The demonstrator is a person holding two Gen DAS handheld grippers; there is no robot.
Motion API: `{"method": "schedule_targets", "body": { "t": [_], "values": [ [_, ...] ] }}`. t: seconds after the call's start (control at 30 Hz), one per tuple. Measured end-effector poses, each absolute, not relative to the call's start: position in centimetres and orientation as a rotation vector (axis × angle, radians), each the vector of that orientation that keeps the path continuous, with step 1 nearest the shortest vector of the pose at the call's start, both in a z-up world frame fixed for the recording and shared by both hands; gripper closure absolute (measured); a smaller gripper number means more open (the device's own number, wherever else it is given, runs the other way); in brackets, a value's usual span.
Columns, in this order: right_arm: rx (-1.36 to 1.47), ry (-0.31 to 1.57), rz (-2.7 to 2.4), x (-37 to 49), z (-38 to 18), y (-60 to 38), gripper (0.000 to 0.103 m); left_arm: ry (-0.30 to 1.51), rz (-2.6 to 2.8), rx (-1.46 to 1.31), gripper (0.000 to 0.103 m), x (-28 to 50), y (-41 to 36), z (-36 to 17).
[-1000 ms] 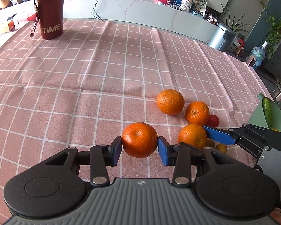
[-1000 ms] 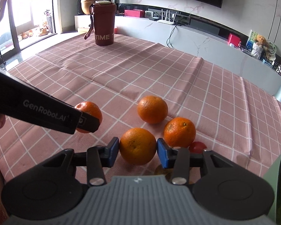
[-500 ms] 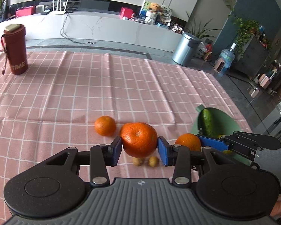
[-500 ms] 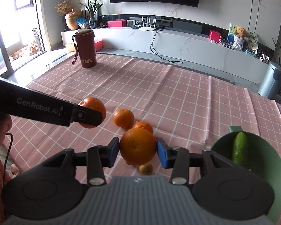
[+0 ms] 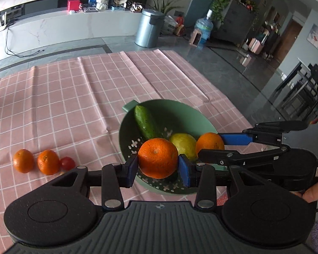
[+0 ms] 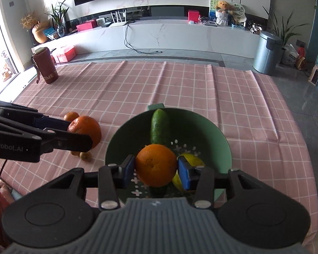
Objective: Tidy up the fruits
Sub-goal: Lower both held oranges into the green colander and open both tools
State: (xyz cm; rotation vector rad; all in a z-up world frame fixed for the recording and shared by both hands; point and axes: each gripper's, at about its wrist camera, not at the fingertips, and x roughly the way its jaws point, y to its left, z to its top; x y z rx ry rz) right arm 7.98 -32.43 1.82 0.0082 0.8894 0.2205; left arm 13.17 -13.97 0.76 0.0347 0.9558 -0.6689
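Now both held over the green bowl (image 5: 203, 114) near the table's right edge: left hand-held gripper (image 5: 158, 167) clenched on an orange (image 5: 158, 157), right hand-held gripper (image 6: 156, 170) grasping another orange (image 6: 155, 164).

A green bowl (image 6: 225, 146) holds a cucumber (image 6: 159, 127) and a yellow lemon (image 5: 183, 144). Two oranges (image 5: 158, 158) (image 6: 156, 164) hang over it. Two more oranges (image 5: 23, 160) (image 5: 48, 162) and a red tomato (image 5: 67, 163) sit on the pink cloth (image 5: 63, 97)
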Motion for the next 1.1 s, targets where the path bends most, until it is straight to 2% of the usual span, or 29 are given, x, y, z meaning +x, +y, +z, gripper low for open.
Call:
{"method": "schedule_targets", "body": {
  "t": [0.27, 0.63, 1.0, 1.1],
  "values": [
    [-0.002, 1.057, 0.283, 9.5, -1.7, -34.1, 0.062, 1.039, -0.736, 0.283, 0.057, 13.3, -17.9, -2.3],
    [-0.044, 1.221, 0.359, 12.3, -4.5, -33.1, 0.062, 1.145, -0.818, 0.444, 0.056, 14.8, -19.5, -4.4],
    [-0.058, 1.269, 0.368, 13.2, -5.6, -33.1, 0.061, 1.187, -0.866, 0.487, 0.056, 15.4, -20.2, -5.6],
    [-0.067, 1.272, 0.364, 13.2, -5.5, -33.1, 0.062, 1.187, -0.860, 0.488, 0.051, 15.5, -20.4, -5.8]
  ]
}}
